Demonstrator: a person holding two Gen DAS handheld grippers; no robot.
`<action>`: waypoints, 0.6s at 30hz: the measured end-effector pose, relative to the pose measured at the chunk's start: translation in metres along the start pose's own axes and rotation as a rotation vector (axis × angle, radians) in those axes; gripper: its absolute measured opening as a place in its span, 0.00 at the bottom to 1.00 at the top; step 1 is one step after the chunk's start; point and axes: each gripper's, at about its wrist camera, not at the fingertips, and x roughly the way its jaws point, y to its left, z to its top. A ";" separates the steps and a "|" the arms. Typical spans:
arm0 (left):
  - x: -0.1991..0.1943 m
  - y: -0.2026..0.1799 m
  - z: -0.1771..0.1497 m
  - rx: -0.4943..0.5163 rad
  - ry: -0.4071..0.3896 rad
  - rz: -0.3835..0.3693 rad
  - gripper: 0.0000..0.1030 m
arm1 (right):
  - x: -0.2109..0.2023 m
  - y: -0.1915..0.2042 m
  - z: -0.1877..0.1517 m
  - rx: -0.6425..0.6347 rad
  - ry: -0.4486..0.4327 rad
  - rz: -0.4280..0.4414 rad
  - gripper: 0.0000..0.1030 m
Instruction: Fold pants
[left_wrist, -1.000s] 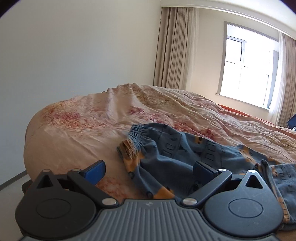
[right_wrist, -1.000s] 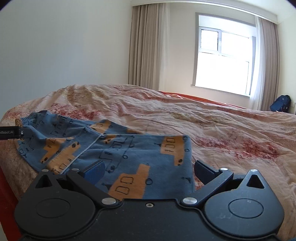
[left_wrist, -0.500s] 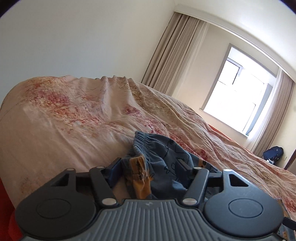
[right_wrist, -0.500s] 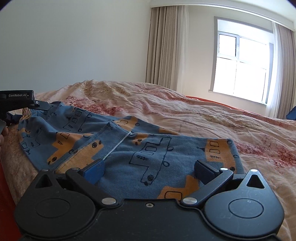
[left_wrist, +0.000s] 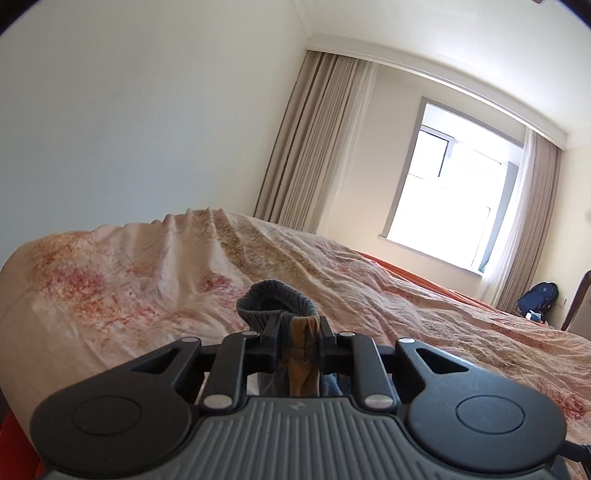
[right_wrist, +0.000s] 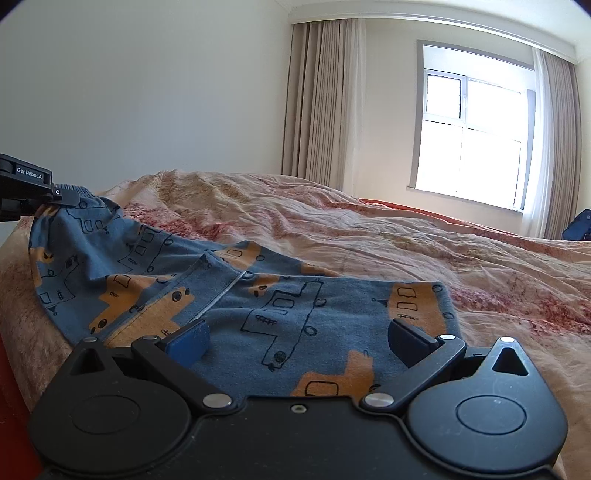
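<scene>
Surface: a wide bed (right_wrist: 406, 236) covered with a rumpled peach bedspread printed in faded red and tan flowers; an orange-red sheet (right_wrist: 399, 205) shows along its far edge.
Room: a plain white wall (right_wrist: 147, 92) stands behind the bed. Beige floor-length curtains (right_wrist: 321, 107) hang either side of a bright grey-framed window (right_wrist: 472, 136).
Far corner: a dark blue backpack (left_wrist: 537, 297) sits on the floor below the window, next to a dark wooden furniture edge.
Pants: blue pants (right_wrist: 229, 295) printed with orange trucks and outlined vehicles lie spread on the near side of the bed, waistband to the left, leg ends to the right.
Left gripper: the left gripper (left_wrist: 297, 341) has just been closing, and its jaws now pinch the gathered elastic waistband (left_wrist: 277, 301), which bunches up above the fingertips. In the right wrist view this corner of the cloth is raised off the bedspread.
Right gripper: the right gripper (right_wrist: 297, 338) has its jaws spread wide over the leg end of the pants. The blue pads (right_wrist: 188, 341) hover just above the fabric, gripping nothing.
Writing: white lettering on the left gripper's black body, seen at the left edge of the right wrist view, reads "GenRobot.AI" (right_wrist: 29, 174).
</scene>
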 end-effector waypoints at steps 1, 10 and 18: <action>-0.003 -0.010 0.004 0.023 -0.009 -0.021 0.19 | -0.002 -0.004 0.003 0.015 0.005 -0.014 1.00; -0.025 -0.118 0.013 0.239 -0.043 -0.221 0.19 | -0.035 -0.057 0.024 0.164 -0.002 -0.060 1.00; -0.027 -0.201 -0.037 0.392 0.054 -0.352 0.19 | -0.057 -0.133 0.040 0.355 -0.024 -0.057 1.00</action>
